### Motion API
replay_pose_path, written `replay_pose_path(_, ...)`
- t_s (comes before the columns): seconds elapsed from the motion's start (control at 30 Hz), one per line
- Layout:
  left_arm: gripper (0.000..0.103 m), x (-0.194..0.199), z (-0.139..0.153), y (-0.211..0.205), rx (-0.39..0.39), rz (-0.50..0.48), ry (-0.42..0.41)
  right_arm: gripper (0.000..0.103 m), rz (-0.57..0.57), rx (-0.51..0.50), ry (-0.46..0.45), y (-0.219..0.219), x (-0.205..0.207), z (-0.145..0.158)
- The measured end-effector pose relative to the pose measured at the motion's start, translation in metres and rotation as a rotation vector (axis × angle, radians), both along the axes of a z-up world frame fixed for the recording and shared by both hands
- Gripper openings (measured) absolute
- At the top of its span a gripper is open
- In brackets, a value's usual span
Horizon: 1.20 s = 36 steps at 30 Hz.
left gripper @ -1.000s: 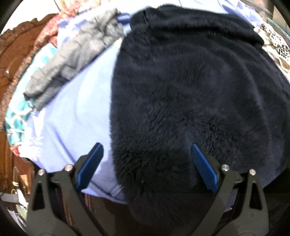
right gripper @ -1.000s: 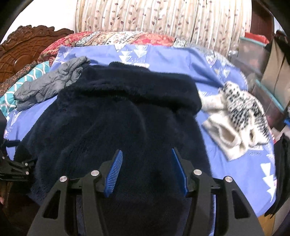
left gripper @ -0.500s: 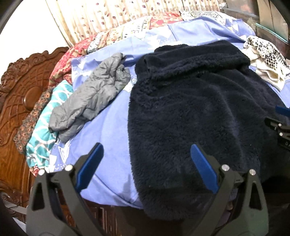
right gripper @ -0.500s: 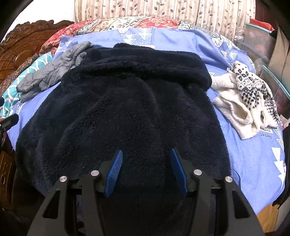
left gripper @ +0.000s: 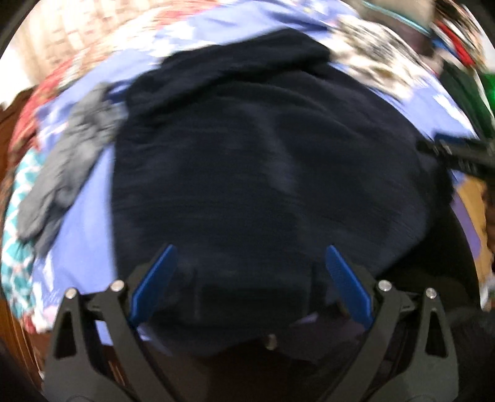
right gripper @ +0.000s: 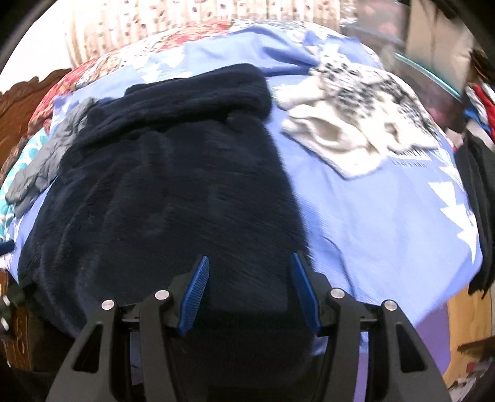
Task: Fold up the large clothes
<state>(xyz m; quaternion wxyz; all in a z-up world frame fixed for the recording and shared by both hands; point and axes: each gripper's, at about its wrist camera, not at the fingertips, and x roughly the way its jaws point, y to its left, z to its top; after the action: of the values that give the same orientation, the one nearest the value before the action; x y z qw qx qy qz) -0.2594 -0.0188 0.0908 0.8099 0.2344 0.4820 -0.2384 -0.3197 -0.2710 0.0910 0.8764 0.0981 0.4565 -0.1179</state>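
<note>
Blue sheet with white triangles point(right gripper: 386, 222) covers the bed, a carved wooden headboard point(right gripper: 21, 105) off to the left, leaf-patterned curtain point(right gripper: 173, 18) behind. Red floral pillow point(right gripper: 92, 74) up top, teal patterned one point(left gripper: 15, 216) at the left edge.

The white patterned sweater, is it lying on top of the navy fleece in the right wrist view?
No, the white patterned sweater lies on the blue bedsheet beside the navy fleece, with sheet between them.

Both the left gripper point(left gripper: 249, 280) and the right gripper point(right gripper: 249, 292) point forward with jaws spread apart, blue pads gripping nothing.
</note>
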Motion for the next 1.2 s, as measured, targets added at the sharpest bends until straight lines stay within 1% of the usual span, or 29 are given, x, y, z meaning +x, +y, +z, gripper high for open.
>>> replay_pose_path(0.1,0.094,-0.014,-0.008,-0.026,0.041,-0.122,0.029,0.075,-0.027,-0.018,-0.007,-0.015,-0.015,0.002)
replay_pose_path(0.17,0.094,-0.020,-0.011,-0.034,0.056,-0.161,0.045,0.075,-0.067,-0.015,-0.001,-0.031,-0.025,-0.002)
replay_pose_path(0.2,0.094,-0.021,-0.014,-0.039,0.060,-0.178,0.066,0.076,-0.080,-0.008,0.003,-0.037,-0.027,-0.004)
replay_pose_path(0.23,0.094,-0.021,-0.016,-0.039,0.059,-0.187,0.089,0.075,-0.100,0.008,0.012,-0.046,-0.033,-0.009)
replay_pose_path(0.33,0.094,-0.022,-0.025,-0.045,0.054,-0.216,0.172,0.076,-0.110,0.068,0.020,-0.062,-0.041,-0.018)
replay_pose_path(0.43,0.094,-0.022,-0.031,-0.048,0.045,-0.236,0.237,0.076,-0.088,0.183,0.018,-0.072,-0.050,-0.028)
replay_pose_path(0.53,0.094,-0.021,-0.036,-0.046,0.023,-0.238,0.310,0.076,-0.067,0.262,0.025,-0.074,-0.051,-0.035)
replay_pose_path(0.6,0.093,-0.020,-0.039,-0.044,0.013,-0.229,0.341,0.076,-0.061,0.285,0.026,-0.070,-0.050,-0.037)
replay_pose_path(0.67,0.093,-0.017,-0.039,-0.039,0.003,-0.213,0.352,0.076,-0.048,0.322,0.035,-0.069,-0.046,-0.041)
replay_pose_path(0.8,0.094,-0.010,-0.035,-0.023,-0.035,-0.179,0.371,0.076,-0.053,0.347,0.067,-0.064,-0.039,-0.049)
replay_pose_path(0.9,0.093,0.001,-0.018,0.007,-0.122,-0.119,0.373,0.076,-0.048,0.366,0.071,-0.066,-0.040,-0.048)
replay_pose_path(0.93,0.093,0.008,-0.010,0.029,-0.152,-0.071,0.362,0.076,-0.040,0.384,0.069,-0.066,-0.040,-0.046)
replay_pose_path(0.97,0.093,0.011,-0.006,0.043,-0.164,-0.038,0.356,0.076,-0.031,0.400,0.062,-0.068,-0.042,-0.045)
replay_pose_path(1.1,0.093,0.028,0.006,0.117,-0.221,0.151,0.312,0.076,0.026,0.459,0.026,-0.068,-0.043,-0.035)
replay_pose_path(1.2,0.093,0.032,0.006,0.152,-0.260,0.231,0.297,0.076,0.076,0.454,0.032,-0.062,-0.036,-0.034)
